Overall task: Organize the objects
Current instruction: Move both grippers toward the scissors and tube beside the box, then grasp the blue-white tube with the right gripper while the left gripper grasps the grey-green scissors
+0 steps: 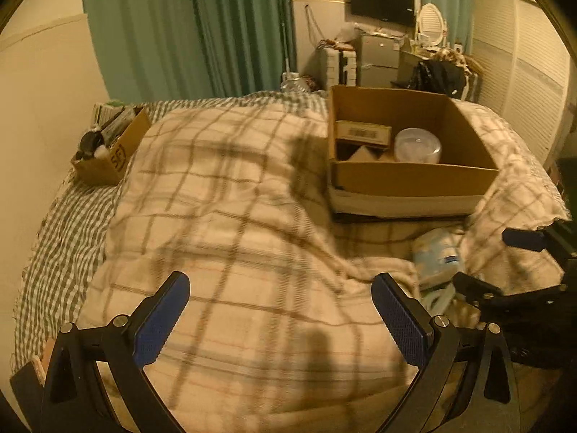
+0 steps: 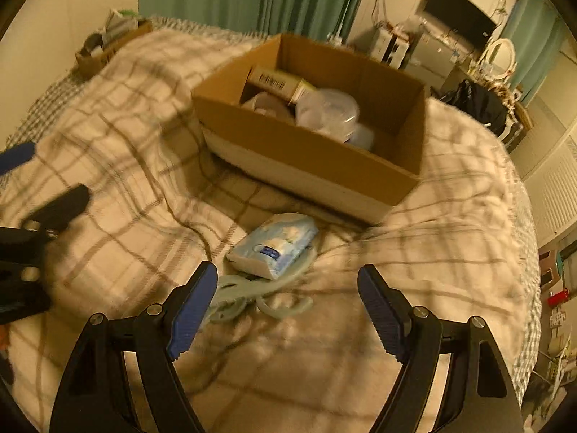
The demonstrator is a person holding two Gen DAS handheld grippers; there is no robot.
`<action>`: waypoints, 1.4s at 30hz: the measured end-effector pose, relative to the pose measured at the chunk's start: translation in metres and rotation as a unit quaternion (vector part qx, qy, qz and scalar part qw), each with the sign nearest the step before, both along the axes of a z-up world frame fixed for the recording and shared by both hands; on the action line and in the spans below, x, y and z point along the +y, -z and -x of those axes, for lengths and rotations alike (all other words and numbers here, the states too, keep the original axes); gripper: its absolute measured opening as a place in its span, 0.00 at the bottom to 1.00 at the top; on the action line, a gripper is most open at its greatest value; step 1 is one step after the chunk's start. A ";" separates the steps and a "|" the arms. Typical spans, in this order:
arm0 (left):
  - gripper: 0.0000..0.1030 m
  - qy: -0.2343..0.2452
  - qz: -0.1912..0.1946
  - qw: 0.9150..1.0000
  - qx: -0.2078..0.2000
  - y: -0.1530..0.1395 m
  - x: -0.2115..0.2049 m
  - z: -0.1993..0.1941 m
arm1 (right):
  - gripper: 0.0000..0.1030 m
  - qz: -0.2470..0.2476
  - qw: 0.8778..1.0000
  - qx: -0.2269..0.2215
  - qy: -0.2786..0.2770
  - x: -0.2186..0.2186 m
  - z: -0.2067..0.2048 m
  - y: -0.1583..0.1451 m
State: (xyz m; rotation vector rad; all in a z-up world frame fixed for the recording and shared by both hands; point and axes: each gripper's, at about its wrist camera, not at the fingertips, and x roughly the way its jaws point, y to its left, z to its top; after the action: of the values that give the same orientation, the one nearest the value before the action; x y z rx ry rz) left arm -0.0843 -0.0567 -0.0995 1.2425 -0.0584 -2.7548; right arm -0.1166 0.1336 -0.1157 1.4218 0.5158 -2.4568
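Observation:
A light blue tissue pack (image 2: 276, 245) lies on the plaid blanket in front of a large open cardboard box (image 2: 313, 151); the pack also shows in the left wrist view (image 1: 438, 252). Under the pack lies a pale green hanger (image 2: 252, 294). The box (image 1: 414, 176) holds a clear round lidded container (image 2: 328, 110), a barcode-labelled box (image 2: 277, 81) and other items. My right gripper (image 2: 288, 285) is open and empty, just short of the pack and hanger. My left gripper (image 1: 281, 299) is open and empty over bare blanket, left of the pack.
A small cardboard box (image 1: 108, 151) of odds and ends sits at the bed's far left edge. Green curtains (image 1: 187, 29), a wall TV (image 1: 382, 1), a dresser with a mirror and louvred closet doors stand beyond the bed. The plaid blanket (image 1: 234, 198) is rumpled.

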 end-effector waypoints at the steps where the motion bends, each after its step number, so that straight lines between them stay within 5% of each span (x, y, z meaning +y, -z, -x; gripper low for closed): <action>1: 1.00 -0.003 0.000 1.000 -0.003 0.002 -0.002 0.001 | 0.77 -0.007 1.000 -0.007 -0.002 -0.004 0.004 0.006; 8: 1.00 -0.014 -0.024 0.999 -0.025 0.018 -0.018 0.006 | 0.76 -0.056 0.998 -0.024 -0.016 -0.026 0.020 0.040; 11: 1.00 -0.017 -0.035 0.999 -0.030 0.020 -0.021 0.007 | 0.57 -0.057 0.998 -0.033 -0.009 -0.025 0.027 0.049; 18: 1.00 -0.017 -0.046 0.999 -0.024 0.016 -0.018 0.002 | 0.40 -0.037 0.999 0.008 -0.002 -0.010 0.007 0.025; 30: 0.95 0.074 -0.047 0.995 -0.049 0.017 0.075 0.002 | 0.35 0.007 0.997 0.082 -0.003 0.052 -0.048 -0.051; 36: 0.75 0.129 -0.030 0.987 -0.092 0.045 0.120 0.013 | 0.35 0.030 0.996 0.083 0.007 0.083 -0.048 -0.056; 42: 0.73 0.179 -0.023 0.975 -0.129 0.070 0.147 0.028 | 0.35 0.059 0.995 0.076 0.011 0.097 -0.046 -0.048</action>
State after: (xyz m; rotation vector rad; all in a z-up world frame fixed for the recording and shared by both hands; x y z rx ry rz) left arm -0.1120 0.0899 -0.1698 1.7529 -0.2681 -2.8726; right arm -0.0708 0.2304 -0.0678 1.2087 0.3788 -2.5797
